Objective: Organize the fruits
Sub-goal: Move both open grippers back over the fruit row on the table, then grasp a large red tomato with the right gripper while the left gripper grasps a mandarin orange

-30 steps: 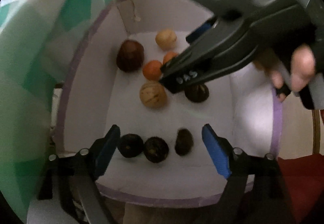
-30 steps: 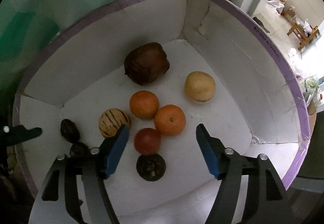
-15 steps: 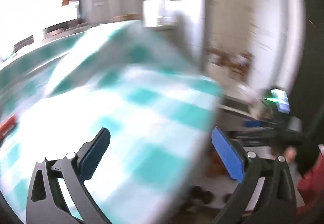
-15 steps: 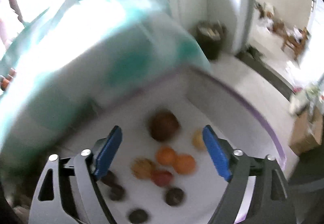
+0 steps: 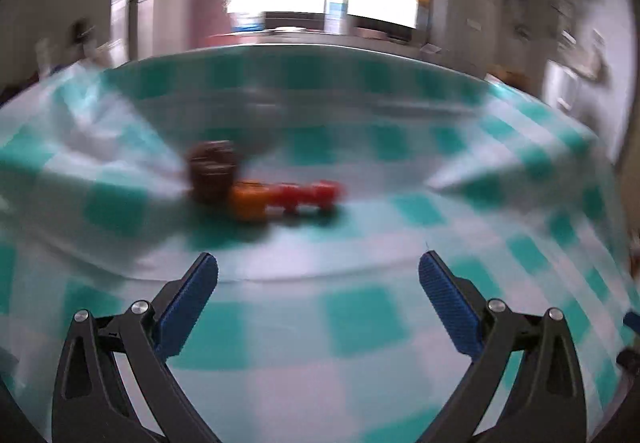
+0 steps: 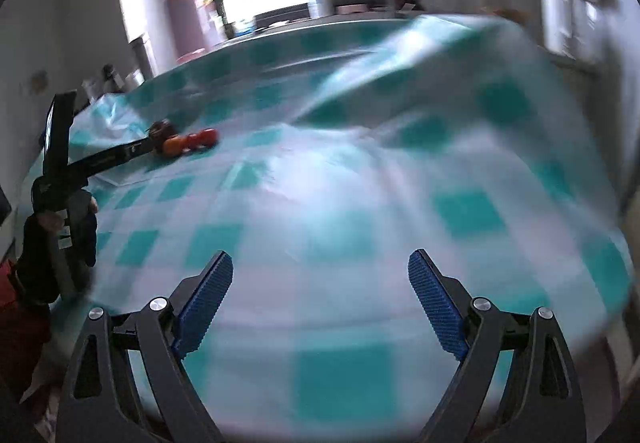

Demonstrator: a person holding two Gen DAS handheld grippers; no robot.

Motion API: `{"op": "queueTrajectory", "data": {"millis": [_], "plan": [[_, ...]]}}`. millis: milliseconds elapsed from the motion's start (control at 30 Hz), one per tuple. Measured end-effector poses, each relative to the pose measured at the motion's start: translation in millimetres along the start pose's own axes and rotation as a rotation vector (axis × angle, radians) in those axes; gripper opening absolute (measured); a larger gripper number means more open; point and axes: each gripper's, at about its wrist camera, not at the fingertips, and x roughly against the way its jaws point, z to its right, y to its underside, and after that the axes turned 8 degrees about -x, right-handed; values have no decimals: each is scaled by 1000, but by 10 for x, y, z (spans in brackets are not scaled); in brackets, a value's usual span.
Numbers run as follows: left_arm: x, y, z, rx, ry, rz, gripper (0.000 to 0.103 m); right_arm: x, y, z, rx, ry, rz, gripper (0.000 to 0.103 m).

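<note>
Bench (image 5: 360,323): covered in a teal-and-white checked cloth, rumpled in places; both views are motion-blurred.
Left hand-held gripper (image 5: 318,279): blue pads spread apart, nothing between them, above the cloth with the fruits ahead.
Right hand-held gripper (image 6: 320,279): pads apart, empty, over bare cloth.
Fruits (image 5: 264,187): a dark brown one, an orange one and small red ones, clustered touching on the cloth.

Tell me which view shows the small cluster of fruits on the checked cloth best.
The left wrist view: the blurred cluster of brown, orange and red fruits lies near centre, fairly large. The right wrist view shows it small, far left.
</note>
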Motion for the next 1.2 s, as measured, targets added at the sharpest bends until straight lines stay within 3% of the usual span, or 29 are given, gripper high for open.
{"op": "queueTrajectory", "data": {"millis": [200, 333, 433, 600, 867, 1033, 1200], "plan": [[82, 124, -958, 428, -133, 9, 101, -873, -463, -798, 103, -44, -106, 87], [167, 248, -1175, 540, -222, -9, 101, -1486, -709, -1271, 158, -53, -162, 83], [160, 344, -1298, 614, -208, -38, 101, -1953, -861, -1587, 210, -24, -205, 77], [121, 430, -1392, 684, -190, -71, 101, -2533, -1056, -1911, 282, 12, -254, 69], [112, 440, -1344, 712, -170, -65, 101, -2996, -1211, -2075, 309, 2, -292, 54], [82, 417, -1264, 677, -174, -73, 101, -3086, -1291, -2026, 279, -35, -296, 40], [-29, 390, -1143, 613, -144, -113, 101, -2756, -1208, -1792, 207, -114, -267, 40]]}}
